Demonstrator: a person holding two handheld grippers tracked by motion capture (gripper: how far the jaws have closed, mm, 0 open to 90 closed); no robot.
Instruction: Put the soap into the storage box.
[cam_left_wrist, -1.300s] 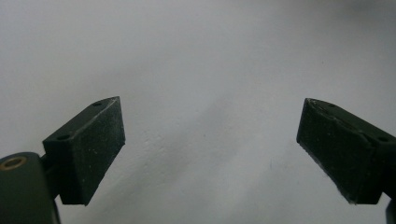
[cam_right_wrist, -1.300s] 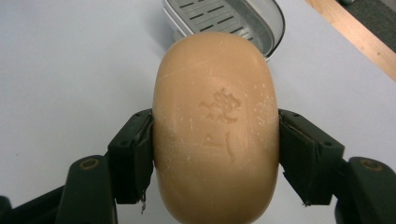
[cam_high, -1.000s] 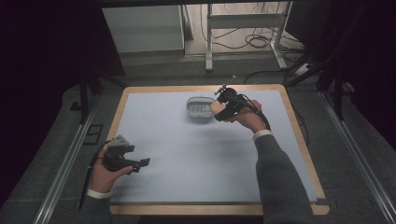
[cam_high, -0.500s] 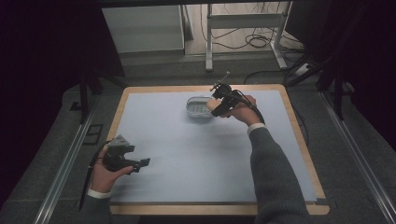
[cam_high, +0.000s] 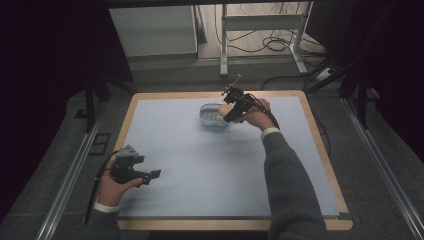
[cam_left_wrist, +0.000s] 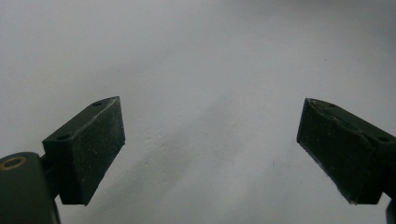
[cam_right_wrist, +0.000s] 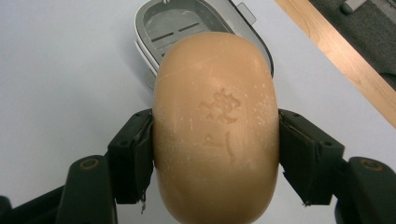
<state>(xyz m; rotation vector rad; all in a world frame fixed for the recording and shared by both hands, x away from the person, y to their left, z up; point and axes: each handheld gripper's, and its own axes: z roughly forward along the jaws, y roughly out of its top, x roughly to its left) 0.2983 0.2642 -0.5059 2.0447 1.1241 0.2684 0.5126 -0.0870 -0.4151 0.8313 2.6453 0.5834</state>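
Right gripper (cam_right_wrist: 215, 154) clamped on an oval tan soap bar (cam_right_wrist: 215, 126), 1 jaw pressed against each long side; embossed mark visible on the bar's upper face. Bar held above and just in front of a grey soap dish (cam_right_wrist: 154, 23) with slotted floor, resting on the pale blue mat (cam_high: 200, 150) of the wood-edged bench (cam_high: 325, 165), toward its far side. In the high view, right gripper (cam_high: 234, 114) at the right edge of the dish (cam_high: 212, 115), with the right hand (cam_high: 257, 117) behind it. Left gripper (cam_left_wrist: 210, 149) released, 2 jaws spread wide over bare mat, nothing between them; seen in the high view (cam_high: 152, 176) near the bench's near-left corner, held in the left hand (cam_high: 115, 187).
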